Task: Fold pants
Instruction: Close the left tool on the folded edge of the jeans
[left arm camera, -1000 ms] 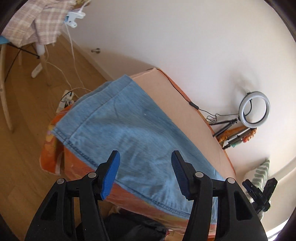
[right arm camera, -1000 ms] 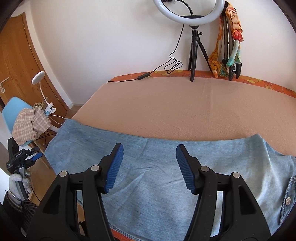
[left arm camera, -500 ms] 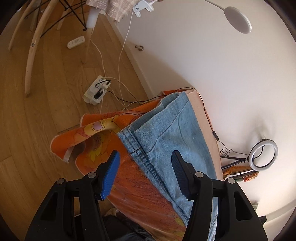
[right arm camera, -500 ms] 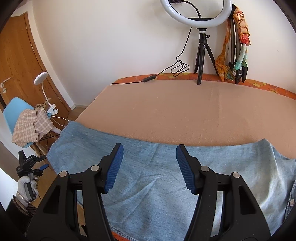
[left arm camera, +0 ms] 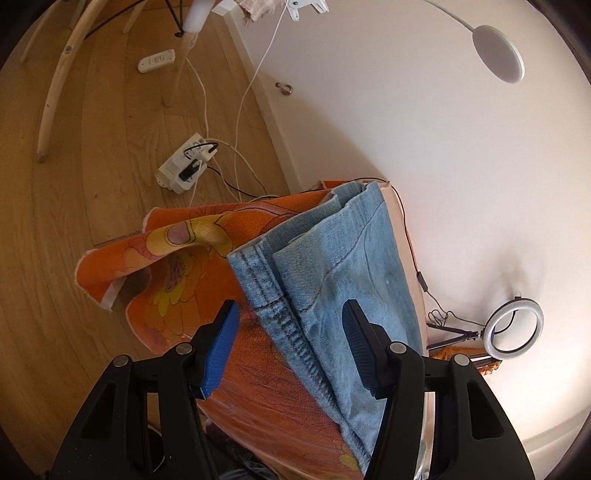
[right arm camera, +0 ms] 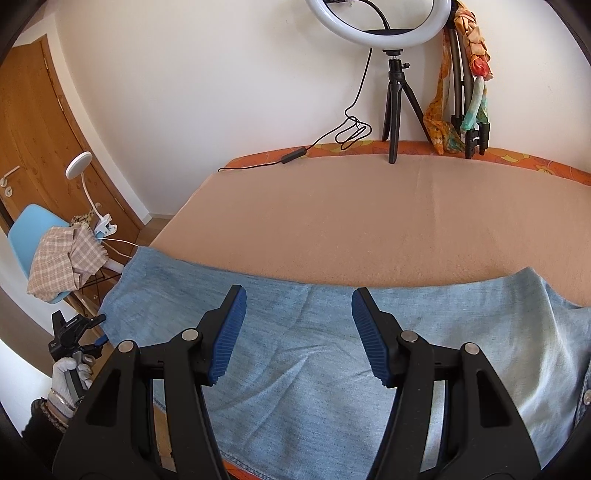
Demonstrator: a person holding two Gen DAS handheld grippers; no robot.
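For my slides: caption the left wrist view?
Open left tongs aimed at the hem of jeans on an orange cloth.

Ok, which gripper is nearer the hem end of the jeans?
Left. The left gripper sits at the jeans hem, jaws open around its edge; the right gripper hovers open over mid-leg.

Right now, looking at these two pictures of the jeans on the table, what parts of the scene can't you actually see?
- Jeans, right wrist view: the waist end is cut off by the right edge; the near hem hides behind the right gripper.
- Left wrist view: the left gripper covers the nearest part of the hem.
- Left hand, right wrist view: its wrist is cut off at the picture's rim.
- Ring light: its top is cut off.
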